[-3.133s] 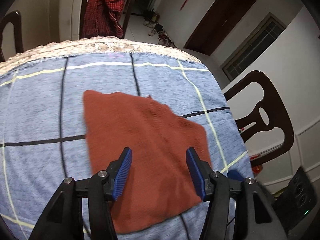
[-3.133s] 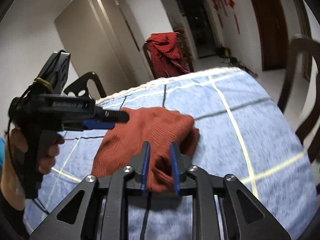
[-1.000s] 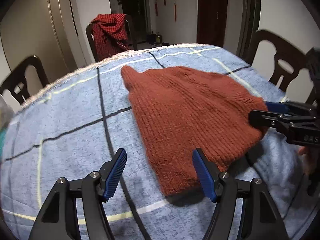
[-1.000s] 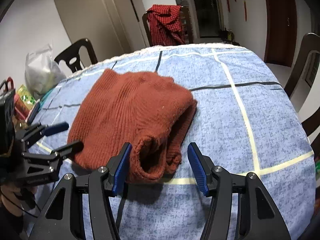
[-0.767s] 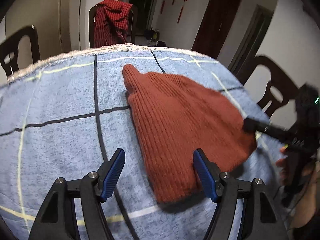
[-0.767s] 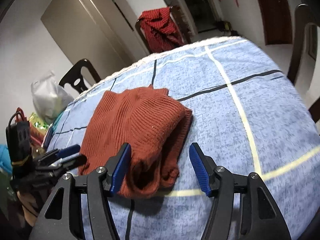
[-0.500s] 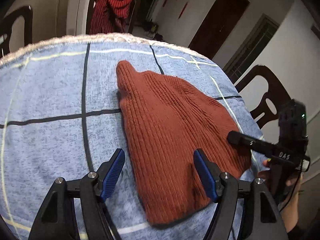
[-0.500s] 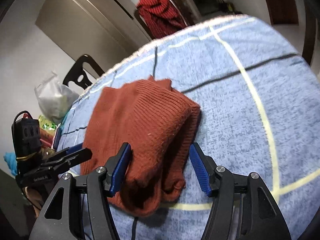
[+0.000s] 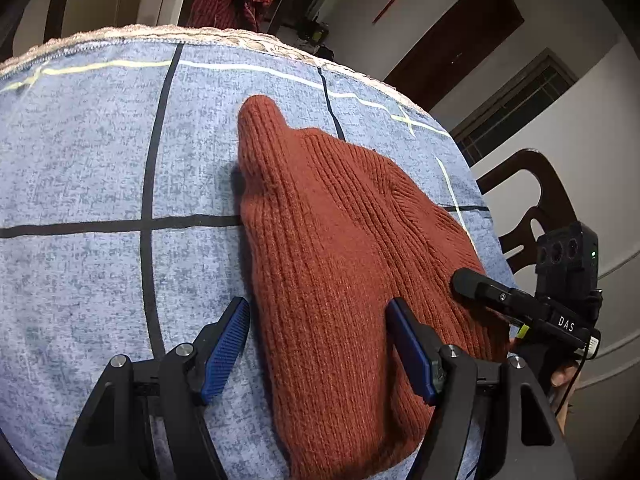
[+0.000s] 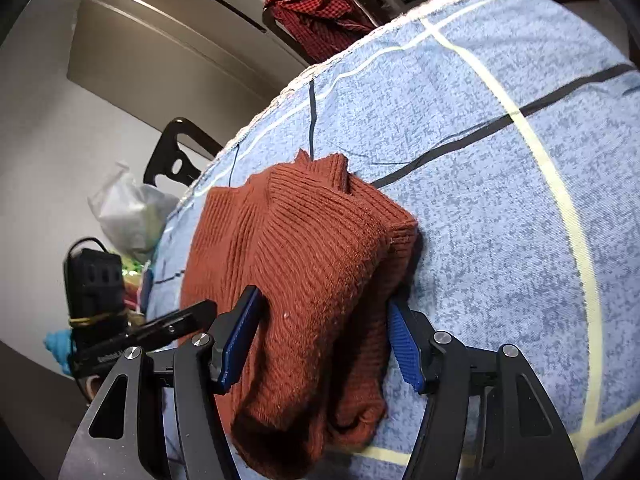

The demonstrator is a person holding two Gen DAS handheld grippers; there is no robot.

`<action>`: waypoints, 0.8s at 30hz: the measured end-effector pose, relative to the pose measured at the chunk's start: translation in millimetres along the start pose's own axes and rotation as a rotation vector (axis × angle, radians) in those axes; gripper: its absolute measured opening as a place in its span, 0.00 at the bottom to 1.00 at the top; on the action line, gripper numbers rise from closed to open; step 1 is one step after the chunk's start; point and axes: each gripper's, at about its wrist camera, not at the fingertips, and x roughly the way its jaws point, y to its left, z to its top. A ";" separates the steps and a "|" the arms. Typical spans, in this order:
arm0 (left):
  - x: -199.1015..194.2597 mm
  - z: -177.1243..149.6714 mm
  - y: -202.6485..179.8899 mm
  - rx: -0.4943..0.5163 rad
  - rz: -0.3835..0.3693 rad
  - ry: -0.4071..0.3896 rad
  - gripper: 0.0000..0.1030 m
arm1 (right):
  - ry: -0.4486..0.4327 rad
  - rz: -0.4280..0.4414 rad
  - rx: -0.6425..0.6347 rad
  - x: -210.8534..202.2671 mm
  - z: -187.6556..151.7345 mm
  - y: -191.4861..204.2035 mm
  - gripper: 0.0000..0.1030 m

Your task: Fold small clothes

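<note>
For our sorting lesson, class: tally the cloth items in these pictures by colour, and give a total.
Rust-brown: 1, the knitted garment on the table.
Blue: 1, the checked tablecloth.
Red: 1, the chequered cloth draped over a chair.
Total: 3.

Beneath our fingers spreads a blue tablecloth (image 9: 100, 168) crossed by dark and pale lines. Far beyond the fingertips we see a red checked cloth (image 10: 316, 8) draped over a chair. Left of the right fingers sits a white plastic bag (image 10: 128, 216); right of the left fingers stands a dark wooden chair (image 9: 536, 196).
</note>
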 end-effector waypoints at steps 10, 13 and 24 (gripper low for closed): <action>7.1 6.5 2.6 -0.019 -0.010 0.016 0.60 | 0.003 0.007 0.032 -1.2 -2.1 0.5 0.54; 10.1 6.8 0.3 -0.022 -0.010 0.019 0.57 | 0.016 0.037 0.057 0.3 -4.6 -3.9 0.47; 1.3 8.2 -15.0 0.047 0.042 -0.013 0.33 | -0.038 -0.020 0.043 -7.3 -9.3 14.8 0.35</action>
